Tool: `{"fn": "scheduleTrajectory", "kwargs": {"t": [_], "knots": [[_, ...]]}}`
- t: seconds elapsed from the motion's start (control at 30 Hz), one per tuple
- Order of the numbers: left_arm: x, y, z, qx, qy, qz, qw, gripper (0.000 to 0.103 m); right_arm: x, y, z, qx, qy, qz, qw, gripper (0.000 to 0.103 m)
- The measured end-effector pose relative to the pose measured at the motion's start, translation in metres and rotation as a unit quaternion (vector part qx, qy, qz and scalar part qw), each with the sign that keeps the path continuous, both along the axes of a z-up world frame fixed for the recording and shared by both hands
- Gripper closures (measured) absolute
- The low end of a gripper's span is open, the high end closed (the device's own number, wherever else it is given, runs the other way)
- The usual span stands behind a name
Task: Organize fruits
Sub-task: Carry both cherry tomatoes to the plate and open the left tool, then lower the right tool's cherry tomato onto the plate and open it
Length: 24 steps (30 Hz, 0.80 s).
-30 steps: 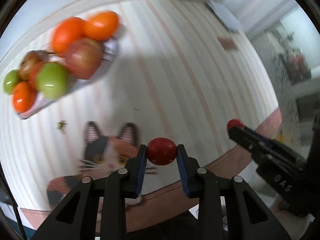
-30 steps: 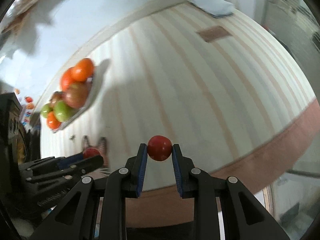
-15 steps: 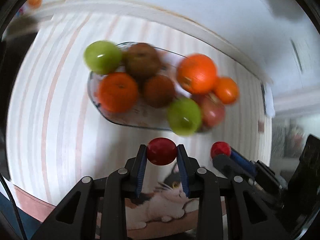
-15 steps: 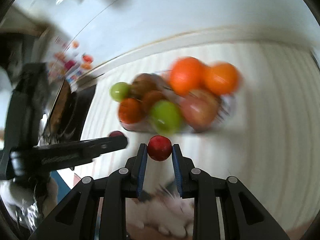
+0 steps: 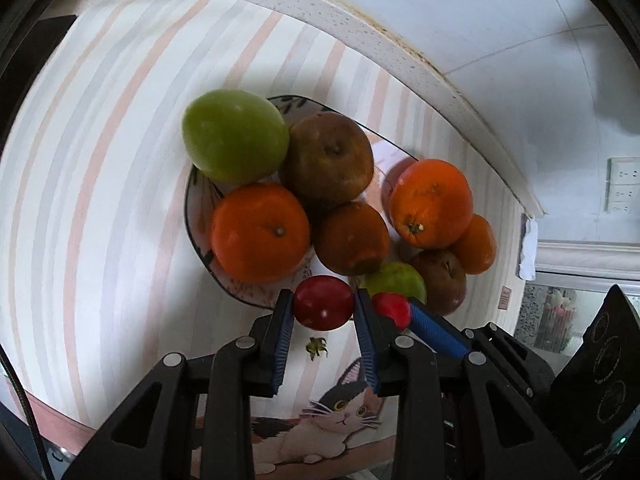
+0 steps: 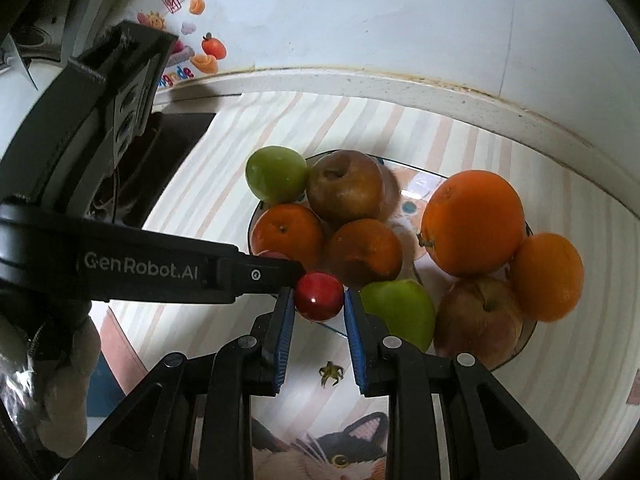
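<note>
Both small red fruits have travelled with their grippers from the bare striped cloth to the near rim of the fruit plate [image 5: 192, 216], and the blur of half a second ago has settled into a sharp view. The left gripper [image 5: 324, 308] is closed narrow on one small red fruit [image 5: 323, 307], pinched between its blue pads just over the plate's near edge, in front of a dark orange [image 5: 351, 238]. The right gripper [image 6: 319, 297] clamps the other small red fruit [image 6: 319, 296] in the same way, just beside the first and close against a green apple [image 6: 400, 312] lying at the plate's near side. The two grippers sit almost touching each other at that rim.

Further onto the plate lie two bright oranges [image 5: 260, 232], a brownish apple [image 5: 328, 158] and a second green apple [image 5: 234, 134] at the far left; a big orange [image 5: 432, 202], a smaller one and a reddish apple [image 5: 442, 280] crowd the right end. A loose green calyx [image 5: 316, 347] lies on the cloth just short of the plate, with the printed cat [image 5: 340, 412] nearer still.

Judging by this, the carry is over and the drop comes next. The plate is crowded, so the bare patch near its centre looks the safest landing; a round fruit let go at the rim could roll off.
</note>
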<state>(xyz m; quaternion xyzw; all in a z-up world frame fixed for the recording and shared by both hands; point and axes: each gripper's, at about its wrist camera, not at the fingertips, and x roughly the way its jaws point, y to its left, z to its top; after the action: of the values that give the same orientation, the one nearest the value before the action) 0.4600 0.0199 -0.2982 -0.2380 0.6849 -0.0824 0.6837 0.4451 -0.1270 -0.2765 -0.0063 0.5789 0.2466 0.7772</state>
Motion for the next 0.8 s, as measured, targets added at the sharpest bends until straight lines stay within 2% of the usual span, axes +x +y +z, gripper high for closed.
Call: {"fn": "scheduleTrajectory", "kwargs": {"t": [0.1, 0.17, 0.23, 0.33, 0.47, 0.57, 0.67, 0.73, 0.8], "knots": [[0.0, 0.003, 0.003, 0.013, 0.0, 0.009, 0.9999, 0.073, 0.007, 0.0, -0.002, -0.003, 0.011, -0.003, 1.0, 0.068], [0.001, 0.003, 0.008, 0.025, -0.009, 0.007, 0.9996, 0.069, 0.008, -0.004, 0.001, 0.001, 0.008, -0.01, 1.0, 0.039], [0.002, 0.002, 0.011, 0.024, -0.016, 0.005, 0.9996, 0.06, 0.008, -0.008, 0.005, 0.002, -0.001, -0.019, 1.0, 0.028], [0.001, 0.003, 0.019, 0.041, -0.028, 0.004, 0.9987, 0.049, 0.005, -0.019, 0.016, 0.006, -0.013, -0.041, 0.999, 0.026], [-0.009, 0.003, 0.034, 0.076, -0.054, -0.004, 0.9956, 0.023, 0.001, -0.039, 0.028, -0.01, -0.02, -0.093, 0.995, 0.011], [-0.024, 0.001, 0.039, 0.115, -0.067, -0.018, 0.9909, 0.021, -0.006, -0.052, 0.032, -0.023, -0.019, -0.125, 0.992, 0.01], [-0.054, -0.001, 0.042, 0.178, -0.088, -0.03, 0.9796, 0.021, -0.027, -0.056, 0.035, -0.039, -0.018, -0.129, 0.991, 0.01], [-0.08, -0.003, 0.035, 0.209, -0.085, -0.043, 0.9733, 0.021, -0.049, -0.051, 0.025, -0.026, 0.011, -0.114, 0.993, 0.01], [-0.103, -0.002, 0.019, 0.233, -0.07, -0.049, 0.9687, 0.021, -0.074, -0.041, -0.001, -0.008, 0.059, -0.093, 0.994, 0.011]]}}
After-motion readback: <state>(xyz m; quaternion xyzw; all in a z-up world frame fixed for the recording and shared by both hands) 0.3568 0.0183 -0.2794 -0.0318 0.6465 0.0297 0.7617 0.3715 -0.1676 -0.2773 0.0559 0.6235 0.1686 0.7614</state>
